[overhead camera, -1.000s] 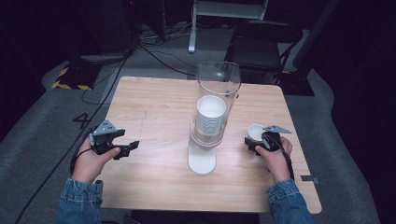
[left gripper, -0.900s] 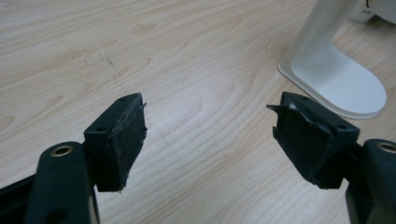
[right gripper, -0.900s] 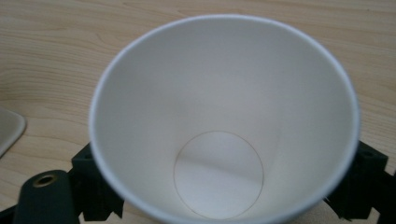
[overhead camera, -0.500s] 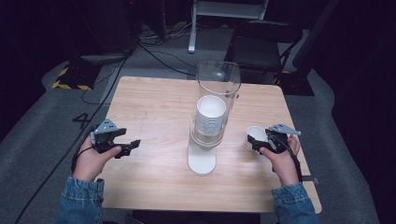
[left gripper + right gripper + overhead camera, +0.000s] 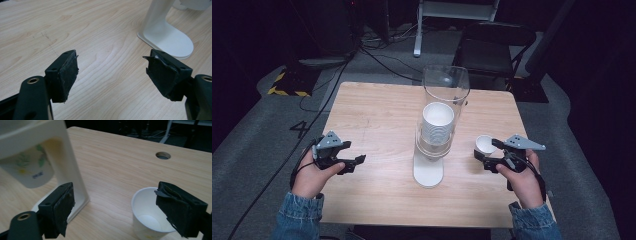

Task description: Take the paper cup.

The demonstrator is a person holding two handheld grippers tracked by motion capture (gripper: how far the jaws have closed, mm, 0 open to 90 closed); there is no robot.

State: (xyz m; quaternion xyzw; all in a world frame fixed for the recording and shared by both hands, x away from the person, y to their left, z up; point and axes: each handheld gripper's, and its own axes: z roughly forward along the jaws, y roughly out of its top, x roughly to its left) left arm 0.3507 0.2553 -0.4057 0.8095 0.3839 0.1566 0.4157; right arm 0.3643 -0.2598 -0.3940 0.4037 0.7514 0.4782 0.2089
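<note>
A white cup dispenser [image 5: 428, 172] stands mid-table, its clear tube [image 5: 446, 85] holding a stack of white paper cups [image 5: 438, 120]. A single white paper cup [image 5: 485, 144] stands upright on the table to its right. My right gripper [image 5: 488, 150] is open around that cup. In the right gripper view the cup [image 5: 147, 217] sits close by the right jaw, with a wide gap to the left jaw, and the right gripper [image 5: 120, 207] grips nothing. My left gripper [image 5: 357, 162] is open over bare wood at the left. Nothing lies between the jaws of the left gripper [image 5: 111, 72].
The dispenser's base [image 5: 170, 41] lies ahead and to the right of the left gripper. In the right gripper view the dispenser's post [image 5: 67, 167] and a hanging printed cup [image 5: 30, 170] are at the left. A cable hole [image 5: 163, 155] is in the wooden table [image 5: 377, 115].
My right hand and gripper have shifted slightly to the right while the single cup stayed where it was. The left gripper has not moved.
</note>
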